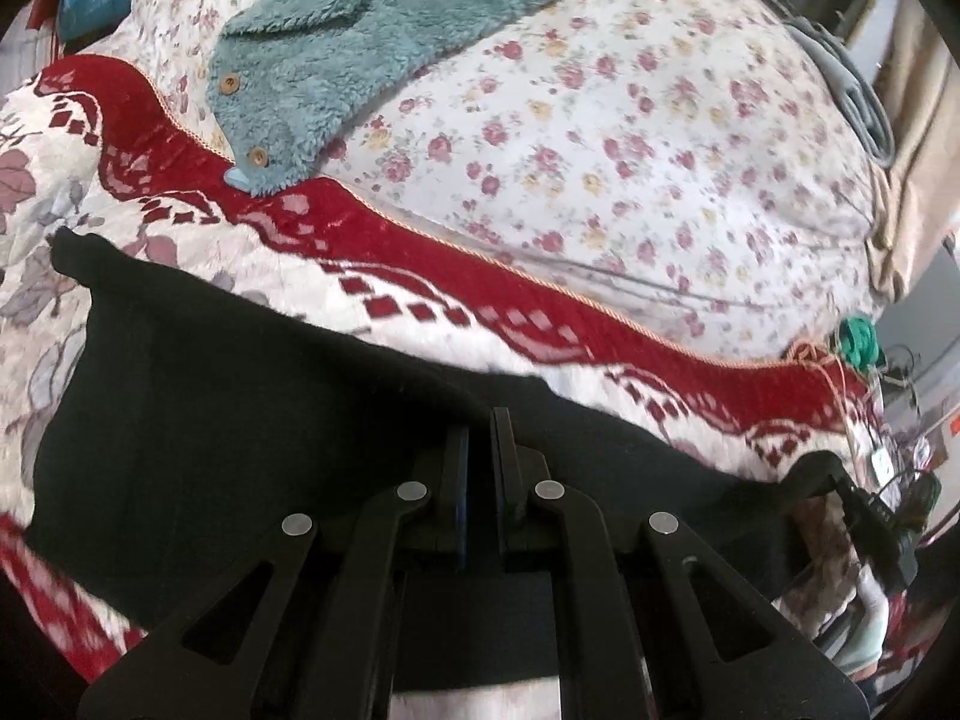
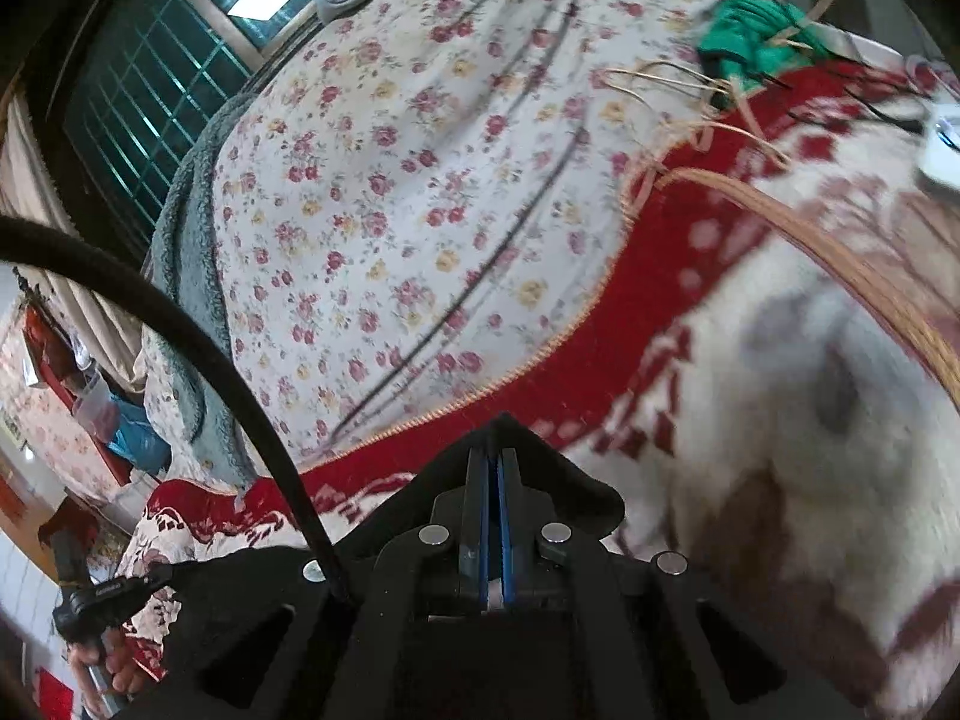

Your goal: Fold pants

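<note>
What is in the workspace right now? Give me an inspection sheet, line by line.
Surface: bed under a floral sheet, with a red and white patterned blanket over the near part.
Job's things: black pants spread on the blanket, one edge lifted.
Clutter: teal fleece jacket with wooden buttons, green yarn, grey garment at the far edge.
Grippers: left gripper nearly shut at the pants' far edge; grip unclear. Right gripper shut on a pants fold.
Cables: black cable arcing across the right wrist view.
Surroundings: barred window, beige curtain, room clutter at the sides.
</note>
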Motion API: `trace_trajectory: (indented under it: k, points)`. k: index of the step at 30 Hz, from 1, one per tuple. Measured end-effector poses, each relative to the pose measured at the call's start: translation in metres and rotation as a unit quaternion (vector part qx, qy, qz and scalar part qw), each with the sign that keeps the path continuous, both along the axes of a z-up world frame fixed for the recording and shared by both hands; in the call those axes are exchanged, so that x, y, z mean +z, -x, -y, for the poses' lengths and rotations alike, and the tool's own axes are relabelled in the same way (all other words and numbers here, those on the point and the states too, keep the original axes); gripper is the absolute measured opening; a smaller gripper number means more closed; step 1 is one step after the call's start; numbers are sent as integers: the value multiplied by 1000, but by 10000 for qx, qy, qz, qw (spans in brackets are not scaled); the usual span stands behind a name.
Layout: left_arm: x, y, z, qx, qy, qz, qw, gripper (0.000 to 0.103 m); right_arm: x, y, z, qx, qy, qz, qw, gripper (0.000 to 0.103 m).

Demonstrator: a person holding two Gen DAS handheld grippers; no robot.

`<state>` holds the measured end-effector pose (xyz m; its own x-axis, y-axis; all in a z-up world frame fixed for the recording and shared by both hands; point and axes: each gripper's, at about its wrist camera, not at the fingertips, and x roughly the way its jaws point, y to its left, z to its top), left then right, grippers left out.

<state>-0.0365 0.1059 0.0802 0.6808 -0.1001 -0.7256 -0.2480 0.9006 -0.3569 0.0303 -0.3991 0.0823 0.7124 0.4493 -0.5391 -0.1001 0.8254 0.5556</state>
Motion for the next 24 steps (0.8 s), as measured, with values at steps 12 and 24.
trace_trajectory:
  k: [12, 24]
  points:
    - [-10, 49, 25, -144, -124, 110, 9998, 5, -12, 61, 32, -344, -179, -213, 9990, 1]
    - [-34, 45, 9, 108, 206, -208, 9995, 5, -59, 61, 7, -373, -1038, -1363, 9845, 31]
